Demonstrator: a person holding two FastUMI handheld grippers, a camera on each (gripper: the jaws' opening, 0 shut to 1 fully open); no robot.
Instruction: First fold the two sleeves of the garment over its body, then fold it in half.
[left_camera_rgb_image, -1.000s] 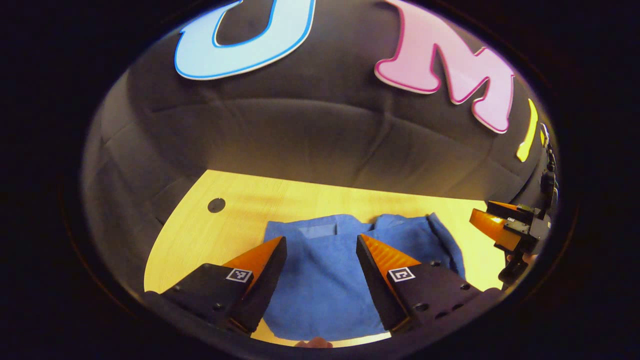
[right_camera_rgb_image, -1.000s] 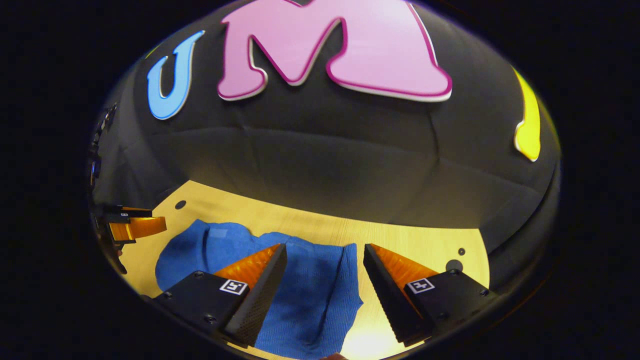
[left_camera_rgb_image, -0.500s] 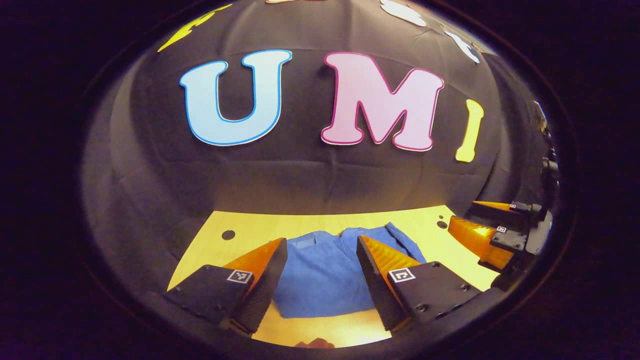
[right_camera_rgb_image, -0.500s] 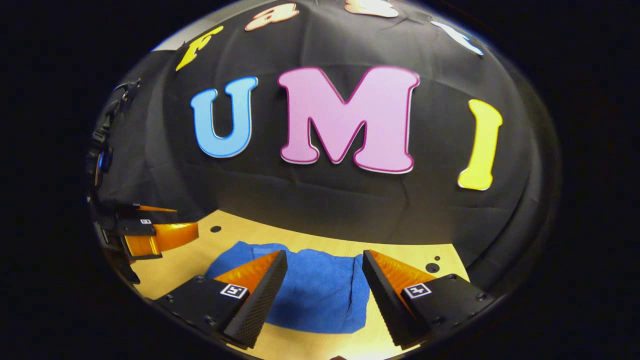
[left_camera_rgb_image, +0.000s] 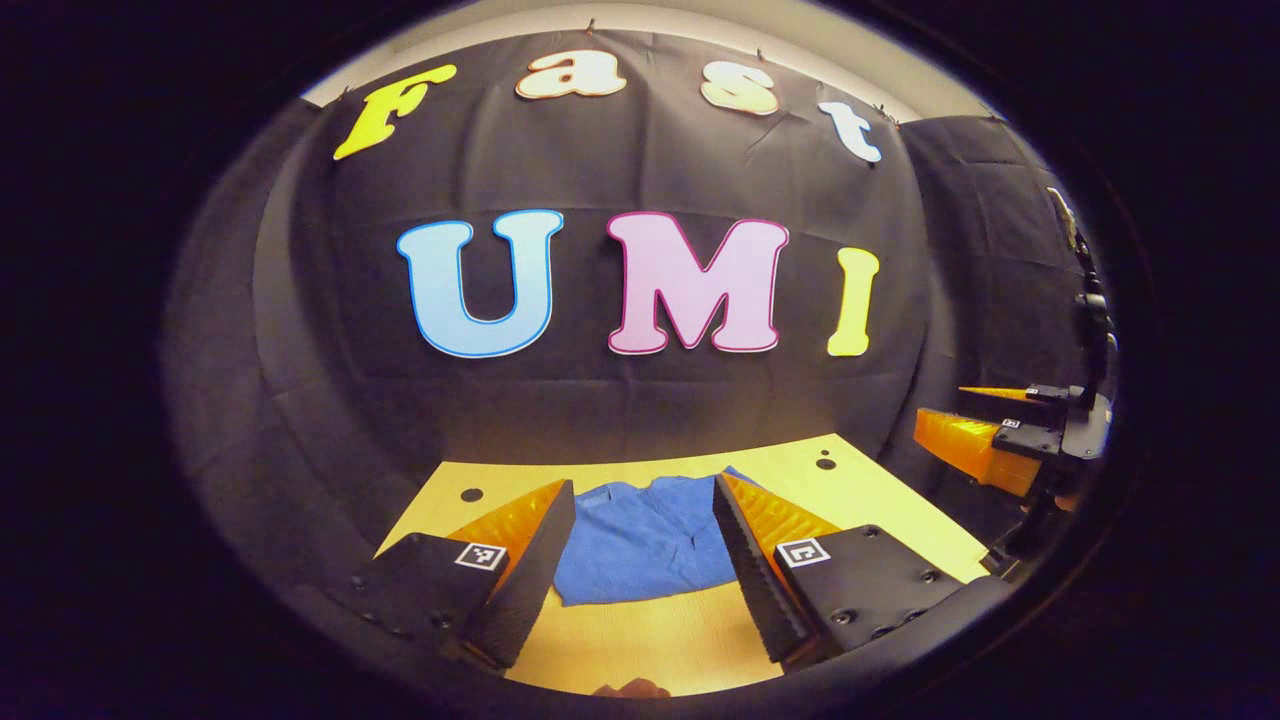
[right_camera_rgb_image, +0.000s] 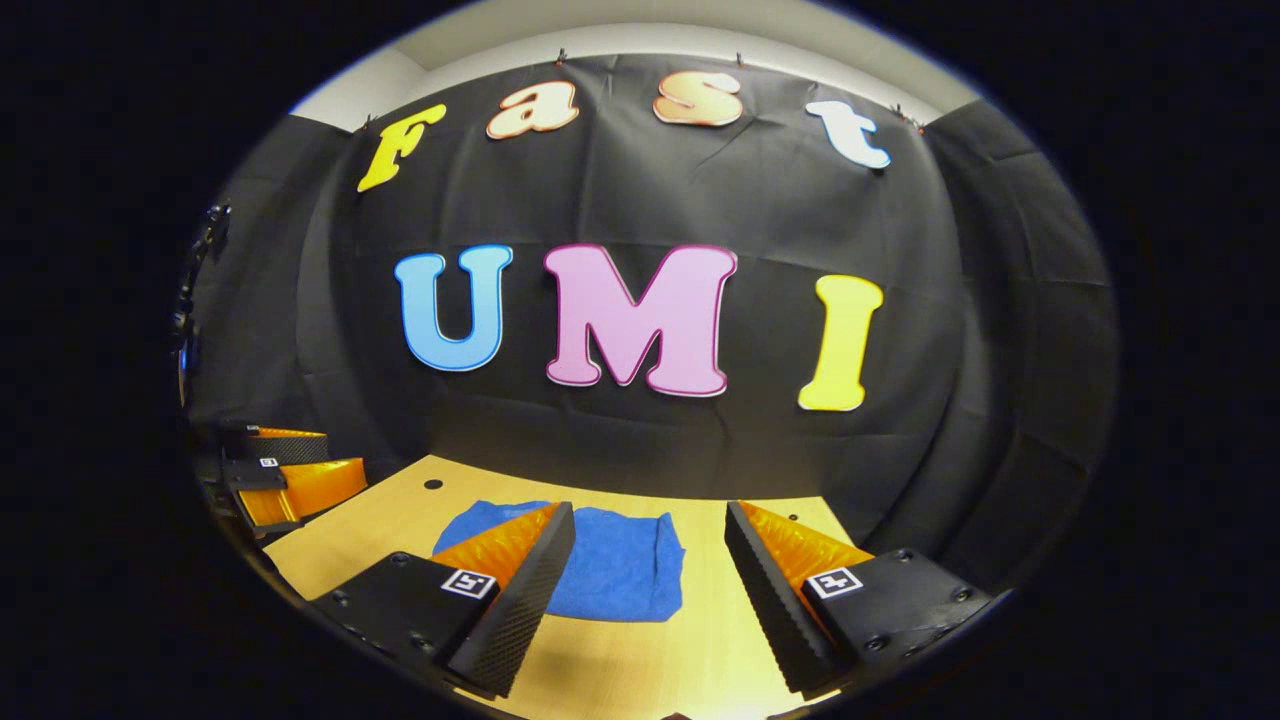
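Black cloth walls back a pale wooden bench (left_camera_rgb_image: 650, 640), where a blue garment (left_camera_rgb_image: 640, 540) lies folded into a compact flat rectangle near the bench's far edge. The left gripper (left_camera_rgb_image: 640, 560) hangs above the bench's near side, fingers spread wide and empty. The right gripper (right_camera_rgb_image: 645, 585) hangs likewise, its fingers wide apart, well clear of the garment.

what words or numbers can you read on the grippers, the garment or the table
left gripper: no words; each finger carries a square black-and-white marker, a pattern, not text.
right gripper: likewise, no words.
blue garment: none.
table: none.
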